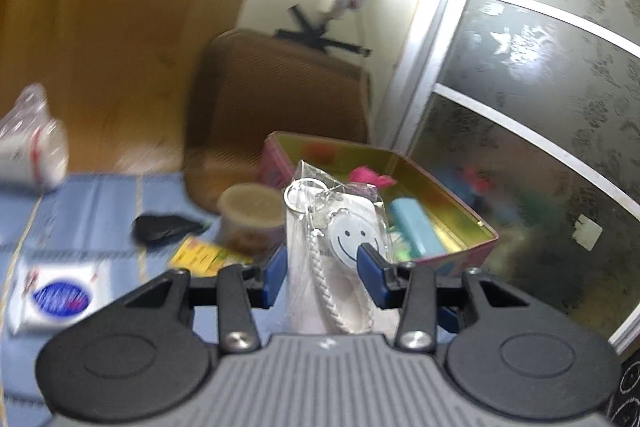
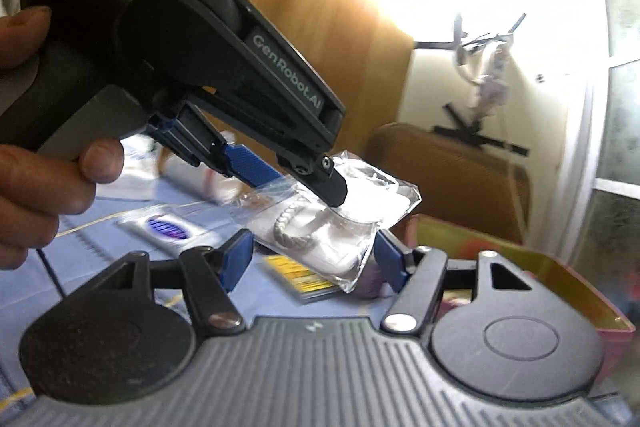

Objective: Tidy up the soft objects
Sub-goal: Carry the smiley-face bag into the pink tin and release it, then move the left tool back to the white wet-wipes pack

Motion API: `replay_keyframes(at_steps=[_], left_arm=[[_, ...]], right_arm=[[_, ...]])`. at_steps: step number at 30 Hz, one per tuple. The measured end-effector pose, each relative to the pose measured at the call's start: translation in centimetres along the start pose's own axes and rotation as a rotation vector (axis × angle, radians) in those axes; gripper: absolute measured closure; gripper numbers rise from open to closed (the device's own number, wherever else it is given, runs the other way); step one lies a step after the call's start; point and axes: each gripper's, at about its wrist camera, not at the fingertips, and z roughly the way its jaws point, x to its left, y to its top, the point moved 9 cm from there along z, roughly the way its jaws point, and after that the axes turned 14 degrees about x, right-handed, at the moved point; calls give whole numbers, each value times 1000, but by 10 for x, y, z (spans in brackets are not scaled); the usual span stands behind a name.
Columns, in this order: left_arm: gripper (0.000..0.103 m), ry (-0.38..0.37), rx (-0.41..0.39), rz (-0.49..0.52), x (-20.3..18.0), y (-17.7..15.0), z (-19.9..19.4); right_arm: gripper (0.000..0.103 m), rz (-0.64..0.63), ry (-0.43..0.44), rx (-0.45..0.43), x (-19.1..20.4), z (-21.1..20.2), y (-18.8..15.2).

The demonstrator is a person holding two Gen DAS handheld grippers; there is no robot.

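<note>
Clear plastic forms the packet [image 1: 334, 227] held by the left gripper [image 1: 324, 267]; its jaws are closed on the lower part of the packet, one blue pad [image 1: 276, 273] on each side. Inside the packet are a white pouch, a braided white cord, a metal key ring and a pale round tag printed with a smiling face. The packet stands upright, raised above the desk [image 1: 100, 203], in front of the open tin box [image 1: 460, 211].

The tin box has a gold interior and a pink outer wall. It contains a light-blue block [image 1: 416, 231] and a pink soft item [image 1: 370, 179]. The view is too blurred to identify its other contents.

In the right wrist view, the left gripper [image 2: 308, 187] enters from the upper left, gripped by the left hand [image 2: 44, 163]. Its arm carries the legible marking "GenRobot.AI". The packet [image 2: 332, 227] hangs from its tips. The right gripper [image 2: 316, 263] has its jaws spread wide, one on each side of the packet's lower edge, gripping nothing.

On the blue cloth covering the desk lie a white sachet with a blue oval logo [image 1: 60, 297], a yellow label card [image 1: 204, 255], a black object [image 1: 164, 227] and a round lidded tub [image 1: 252, 219]. Their print is unreadable.
</note>
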Motion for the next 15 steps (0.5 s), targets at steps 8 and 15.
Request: replay_keyframes(at_steps=[8,15], left_arm=[[64,-42,5,111,-51,43,48],[42,18,14,149,-60,72,96]], right_arm=[[34,46,-126,-13,-67,13,-3],[33,73,-261,28,-117,61,-10]])
